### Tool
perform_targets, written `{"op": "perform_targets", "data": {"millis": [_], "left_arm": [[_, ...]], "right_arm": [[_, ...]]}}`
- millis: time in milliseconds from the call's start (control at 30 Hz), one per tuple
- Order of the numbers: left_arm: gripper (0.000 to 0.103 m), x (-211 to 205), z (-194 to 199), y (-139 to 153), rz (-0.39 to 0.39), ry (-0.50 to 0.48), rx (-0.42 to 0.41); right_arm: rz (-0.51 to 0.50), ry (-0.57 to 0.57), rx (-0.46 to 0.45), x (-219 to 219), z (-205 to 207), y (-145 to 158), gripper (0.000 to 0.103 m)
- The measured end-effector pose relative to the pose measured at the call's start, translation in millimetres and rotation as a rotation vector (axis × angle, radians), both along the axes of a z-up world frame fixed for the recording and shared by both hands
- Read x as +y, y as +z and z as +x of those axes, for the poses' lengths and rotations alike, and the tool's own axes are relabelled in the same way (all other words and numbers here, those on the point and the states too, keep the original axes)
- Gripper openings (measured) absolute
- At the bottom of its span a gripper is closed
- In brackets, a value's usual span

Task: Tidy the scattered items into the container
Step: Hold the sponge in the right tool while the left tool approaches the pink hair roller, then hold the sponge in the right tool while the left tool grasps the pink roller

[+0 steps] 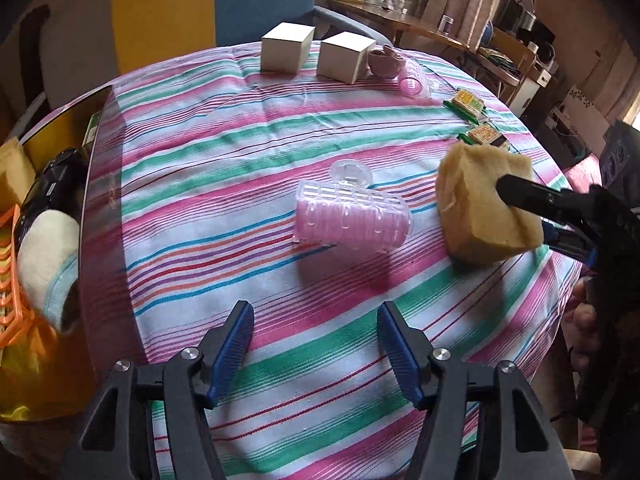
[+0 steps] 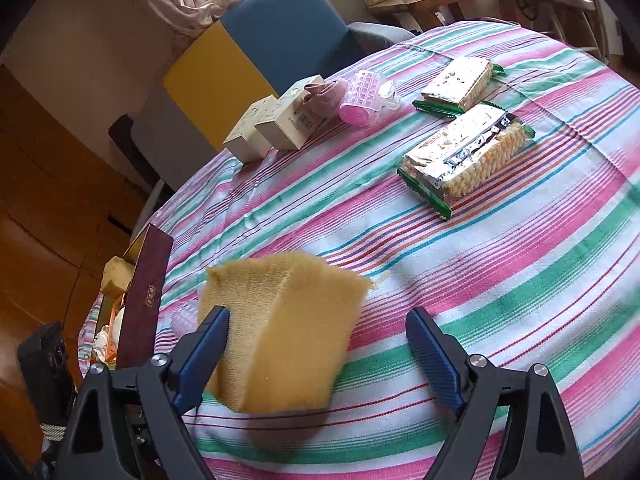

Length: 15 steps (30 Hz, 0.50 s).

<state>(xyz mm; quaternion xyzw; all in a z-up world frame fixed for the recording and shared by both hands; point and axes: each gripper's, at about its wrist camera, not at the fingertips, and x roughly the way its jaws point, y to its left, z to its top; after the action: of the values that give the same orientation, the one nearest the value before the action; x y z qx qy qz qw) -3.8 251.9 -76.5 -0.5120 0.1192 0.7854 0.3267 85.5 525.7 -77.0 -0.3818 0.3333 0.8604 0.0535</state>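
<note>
A yellow sponge (image 1: 486, 216) lies on the striped tablecloth between the wide-open fingers of my right gripper (image 2: 318, 342); it touches the left finger (image 2: 208, 340) and stands apart from the right one. A pink hair roller (image 1: 352, 216) lies at the table's middle, ahead of my left gripper (image 1: 316, 340), which is open and empty. The dark box container (image 1: 86, 160) stands at the left edge and holds a sponge, a white sock and a black item; it also shows in the right wrist view (image 2: 144, 304).
At the far side stand two white boxes (image 1: 286, 52) (image 1: 344, 56), a mauve sock ball (image 1: 384, 62) and a second pink roller (image 1: 414, 80). Two biscuit packets (image 2: 464, 156) (image 2: 460, 84) lie at the right. A blue chair (image 2: 288, 28) stands behind the table.
</note>
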Motion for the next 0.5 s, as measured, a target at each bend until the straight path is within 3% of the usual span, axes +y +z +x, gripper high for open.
{"op": "perform_targets", "data": {"millis": [267, 500], "left_arm": [[0.071, 3.1, -11.9, 17.3, 0.083, 0.070, -0.069], [0.071, 23.8, -19.4, 20.8, 0.053, 0.047, -0.025]], "right_arm": [[-0.042, 0.036, -0.003, -15.9, 14.1, 1.3, 0.091], [-0.018, -0.016, -0.033, -6.1, 32.3, 6.4, 0.100]]}}
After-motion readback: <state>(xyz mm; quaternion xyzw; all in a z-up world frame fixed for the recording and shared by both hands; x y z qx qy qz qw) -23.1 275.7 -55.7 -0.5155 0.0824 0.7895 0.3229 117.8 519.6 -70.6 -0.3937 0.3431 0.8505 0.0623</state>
